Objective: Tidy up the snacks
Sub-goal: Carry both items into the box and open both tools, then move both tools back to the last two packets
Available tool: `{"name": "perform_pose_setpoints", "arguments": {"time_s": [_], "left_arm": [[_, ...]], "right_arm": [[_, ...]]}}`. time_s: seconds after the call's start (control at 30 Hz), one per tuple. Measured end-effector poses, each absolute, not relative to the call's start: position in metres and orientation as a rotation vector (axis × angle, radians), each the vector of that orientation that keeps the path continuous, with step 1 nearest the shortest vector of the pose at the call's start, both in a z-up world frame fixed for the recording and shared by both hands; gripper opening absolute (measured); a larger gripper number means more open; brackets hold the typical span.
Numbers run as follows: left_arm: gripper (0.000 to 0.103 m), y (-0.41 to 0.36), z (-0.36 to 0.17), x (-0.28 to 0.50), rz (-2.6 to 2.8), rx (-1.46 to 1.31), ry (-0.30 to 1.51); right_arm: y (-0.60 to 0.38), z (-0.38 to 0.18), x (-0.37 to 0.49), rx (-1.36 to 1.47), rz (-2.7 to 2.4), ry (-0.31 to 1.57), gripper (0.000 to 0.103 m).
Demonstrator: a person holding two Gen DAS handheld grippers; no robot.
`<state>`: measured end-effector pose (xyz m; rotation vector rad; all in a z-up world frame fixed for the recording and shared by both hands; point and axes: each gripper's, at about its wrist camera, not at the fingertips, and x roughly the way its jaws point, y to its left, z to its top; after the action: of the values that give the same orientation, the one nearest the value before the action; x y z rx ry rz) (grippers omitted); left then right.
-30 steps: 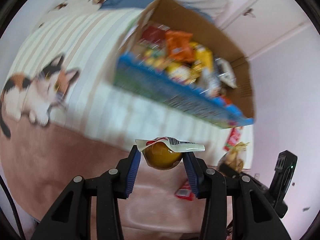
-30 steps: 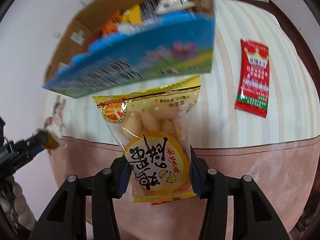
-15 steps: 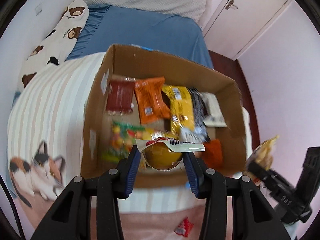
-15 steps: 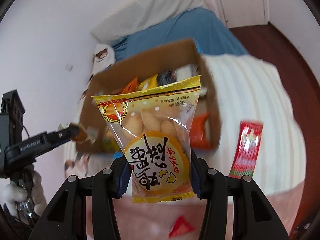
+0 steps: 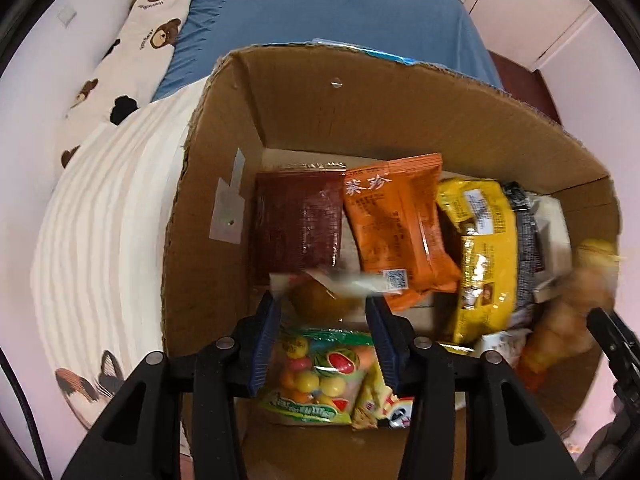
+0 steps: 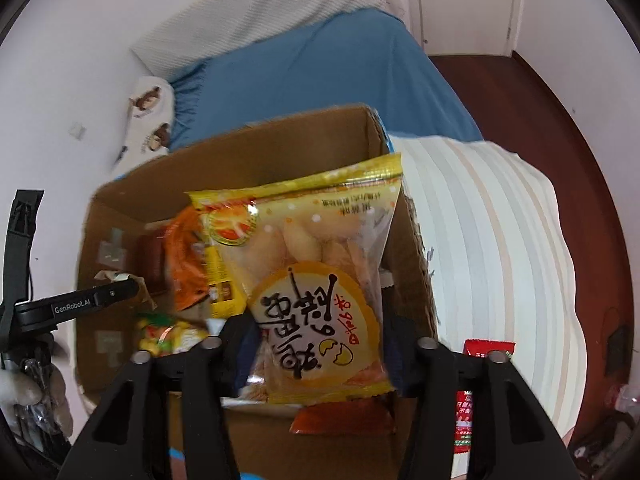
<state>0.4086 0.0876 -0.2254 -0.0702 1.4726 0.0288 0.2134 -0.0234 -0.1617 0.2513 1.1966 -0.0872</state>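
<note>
Left tongs (image 5: 324, 316) parting off jelly cup (image 5: 320, 300); right tongs (image 6: 320, 344) parting, biscuit bag (image 6: 316, 280) between, over box (image 5: 400, 120)

- The cardboard box (image 5: 400, 128) sits on the bed (image 5: 320, 12).
- Snack packets (image 5: 392, 236) lie side by side inside it.
- A sachet (image 6: 476, 380) lies on the blanket (image 6: 492, 240), right of the box.

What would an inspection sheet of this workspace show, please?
Surface: striped blanket, box on it.
Job's things: box holds snack packs; jelly cup and yellow pouch over it.
Clutter: red sachet on blanket.
Grippers: left tongs just opened slightly, cup blurred, seemingly loose between them; right tongs just opened, pouch between them, unpressed.
Cables: black cable at the left wrist view's edge.
Surroundings: blue bed, bear pillow.
</note>
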Motion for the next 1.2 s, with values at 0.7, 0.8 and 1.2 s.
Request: {"name": "perform_pose_setpoints", "arguments": {"time_s": [0.7, 0.8, 1.2], "left_arm": [[0.097, 0.055, -0.186, 0.341, -0.036, -0.034, 1.305], [0.097, 0.05, -0.173, 0.326, -0.037, -0.051, 1.276], [0.097, 0.036, -0.088, 0.257, -0.033, -0.028, 1.037]], "right_arm": [[0.0, -0.155, 0.183, 0.131, -0.106, 1.172, 0.098], [0.005, -0.146, 0.172, 0.114, -0.102, 1.15, 0.099], [0.022, -0.097, 0.102, 0.084, -0.092, 1.017, 0.1]]}}
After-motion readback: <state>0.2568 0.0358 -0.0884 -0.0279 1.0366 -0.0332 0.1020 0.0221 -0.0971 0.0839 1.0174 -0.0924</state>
